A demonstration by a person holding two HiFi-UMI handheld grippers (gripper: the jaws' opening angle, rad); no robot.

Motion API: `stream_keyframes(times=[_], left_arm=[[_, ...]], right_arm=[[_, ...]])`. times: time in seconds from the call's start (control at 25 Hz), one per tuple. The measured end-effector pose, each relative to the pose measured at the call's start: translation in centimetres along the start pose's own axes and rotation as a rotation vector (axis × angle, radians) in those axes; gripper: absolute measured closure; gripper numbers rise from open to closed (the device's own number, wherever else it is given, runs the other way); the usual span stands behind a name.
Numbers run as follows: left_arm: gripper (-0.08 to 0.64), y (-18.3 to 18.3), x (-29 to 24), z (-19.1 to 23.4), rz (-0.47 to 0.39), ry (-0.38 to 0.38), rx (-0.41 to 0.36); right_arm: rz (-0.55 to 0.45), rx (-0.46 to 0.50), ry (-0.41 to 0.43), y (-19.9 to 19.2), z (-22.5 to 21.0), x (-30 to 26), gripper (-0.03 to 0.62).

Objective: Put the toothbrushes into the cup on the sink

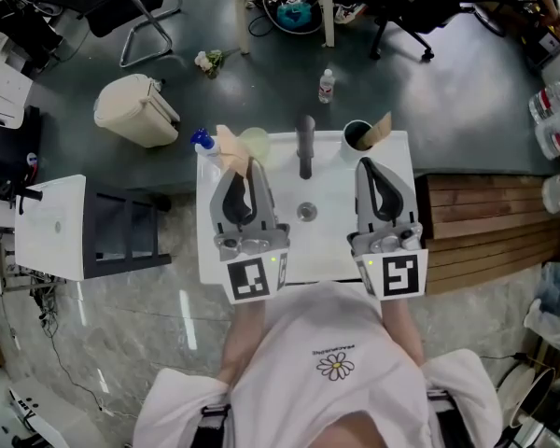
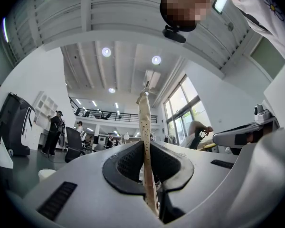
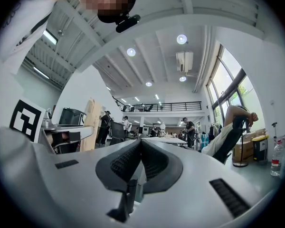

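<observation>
Beige toothbrush [image 2: 145,141] pinched lengthwise in left gripper [image 1: 243,170], head pointing away; dark cup [image 1: 356,136] off to its right across sink [image 1: 334,215], nearer the shut, empty right gripper [image 1: 372,166].

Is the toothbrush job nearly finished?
About halfway, it seems. Done: one beige toothbrush appears to lean in the dark cup at the back right corner of the sink. In hand: the left gripper is shut on another toothbrush. The right gripper is shut and empty. Left: carry the held one over to the cup and drop it in.
</observation>
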State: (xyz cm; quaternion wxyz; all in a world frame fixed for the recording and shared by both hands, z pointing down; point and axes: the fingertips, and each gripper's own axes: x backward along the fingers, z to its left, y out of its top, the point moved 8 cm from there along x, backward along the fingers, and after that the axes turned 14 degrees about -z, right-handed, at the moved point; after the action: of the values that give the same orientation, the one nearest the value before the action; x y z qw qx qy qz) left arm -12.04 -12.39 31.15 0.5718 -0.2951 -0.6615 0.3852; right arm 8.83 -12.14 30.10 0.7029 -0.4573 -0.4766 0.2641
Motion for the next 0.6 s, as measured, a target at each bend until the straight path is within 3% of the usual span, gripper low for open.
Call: stream_keyframes(times=[0.32,0.6], left_arm=[[0.52,-2.2,-4.3,3.0,-0.042,0.023,-0.012],[0.52,-9.2,-4.9,4.7,0.095,0.055,-0.013]], right_arm=[[0.031,-0.002,-0.006,-0.3,-0.1,0.6,0.58],[0.074,0.039,-0.016,-1.1,-0.6,1.6,0.58]])
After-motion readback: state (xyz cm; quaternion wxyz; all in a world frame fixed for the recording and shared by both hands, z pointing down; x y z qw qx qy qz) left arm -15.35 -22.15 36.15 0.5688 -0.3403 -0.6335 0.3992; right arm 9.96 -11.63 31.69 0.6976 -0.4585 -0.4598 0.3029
